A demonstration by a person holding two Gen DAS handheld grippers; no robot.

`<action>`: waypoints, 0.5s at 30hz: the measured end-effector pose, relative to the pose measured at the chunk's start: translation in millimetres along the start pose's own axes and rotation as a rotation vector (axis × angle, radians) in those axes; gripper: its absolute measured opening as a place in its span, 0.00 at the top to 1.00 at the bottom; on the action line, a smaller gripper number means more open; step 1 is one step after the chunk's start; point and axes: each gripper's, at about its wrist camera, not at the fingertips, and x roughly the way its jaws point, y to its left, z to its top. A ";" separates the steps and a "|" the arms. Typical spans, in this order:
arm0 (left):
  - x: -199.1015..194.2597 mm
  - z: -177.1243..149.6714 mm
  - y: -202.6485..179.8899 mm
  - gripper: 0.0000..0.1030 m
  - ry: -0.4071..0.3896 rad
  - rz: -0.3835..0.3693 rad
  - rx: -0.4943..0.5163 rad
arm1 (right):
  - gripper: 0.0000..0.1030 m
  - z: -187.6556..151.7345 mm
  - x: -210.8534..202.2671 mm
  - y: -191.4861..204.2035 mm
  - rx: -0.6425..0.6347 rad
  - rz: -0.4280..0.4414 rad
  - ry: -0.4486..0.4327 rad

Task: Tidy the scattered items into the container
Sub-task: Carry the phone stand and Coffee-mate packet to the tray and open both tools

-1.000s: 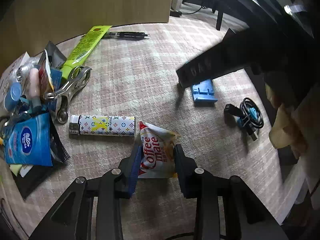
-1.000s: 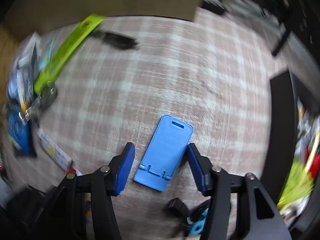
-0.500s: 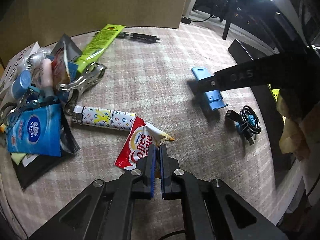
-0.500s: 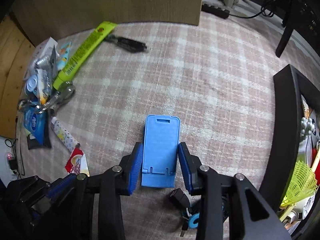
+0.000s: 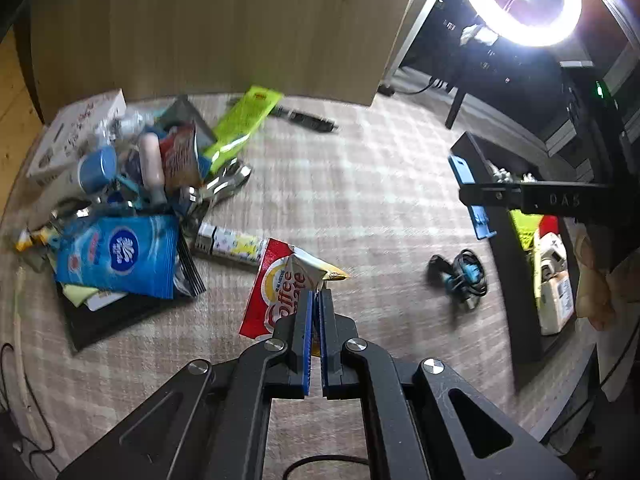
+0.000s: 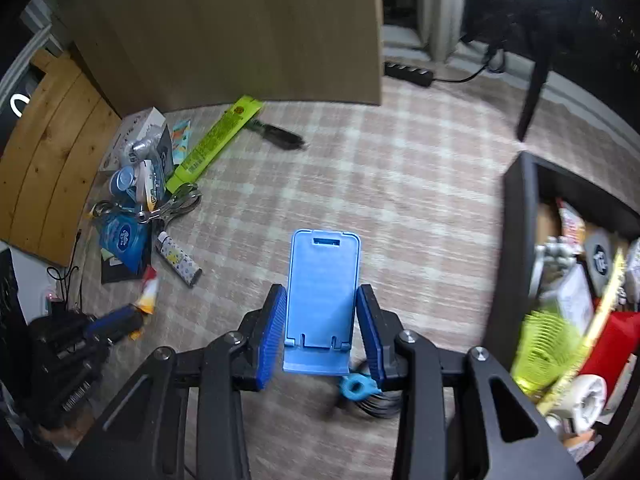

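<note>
- Gripping a red-and-white Coffee-mate sachet [image 5: 280, 288], the left tool [image 5: 316, 300] has its blue pads pressed fully together on the sachet's folded edge; the sachet hangs clear of the checked carpet [image 5: 360, 200].
- Right tool [image 6: 322, 320]: about half open, pads pressed on both long sides of a light-blue phone stand [image 6: 322, 280], which sits upright between them, above the carpet.
- Container [image 6: 520, 240]: a black open box at the right of the carpet, already holding a yellow-green comb-like item, a red pack and several white items.
- Coiled black cable with a blue tie [image 5: 460, 276]: lies on the carpet near the container's side.
- Patterned lighter [image 5: 230, 240]: lies flat on the carpet, just beside the pile.
- Pile [image 5: 132, 200] at the left: a blue tissue pack [image 5: 120, 256], metal clips, small bottles and a white box, overlapping.
- Yellow-green flat pack [image 5: 240, 128] and black pen [image 5: 308, 120]: lie at the far edge, near a wooden panel.
</note>
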 end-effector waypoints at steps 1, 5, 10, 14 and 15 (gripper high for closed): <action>-4.0 2.9 -5.4 0.98 -0.007 0.000 0.006 | 0.66 -7.1 -2.9 0.3 0.003 0.001 -0.006; -13.0 12.8 -31.9 0.98 -0.023 -0.020 0.029 | 0.66 -23.9 -18.2 -9.3 0.021 -0.011 -0.046; -11.7 30.2 -95.0 0.98 -0.038 -0.066 0.096 | 0.66 -52.6 -48.4 -58.7 0.081 -0.039 -0.094; -5.8 43.2 -155.4 0.98 -0.046 -0.120 0.157 | 0.66 -68.5 -79.8 -117.8 0.153 -0.089 -0.123; -4.2 45.3 -169.7 0.98 -0.048 -0.133 0.173 | 0.66 -72.8 -86.7 -132.3 0.172 -0.101 -0.128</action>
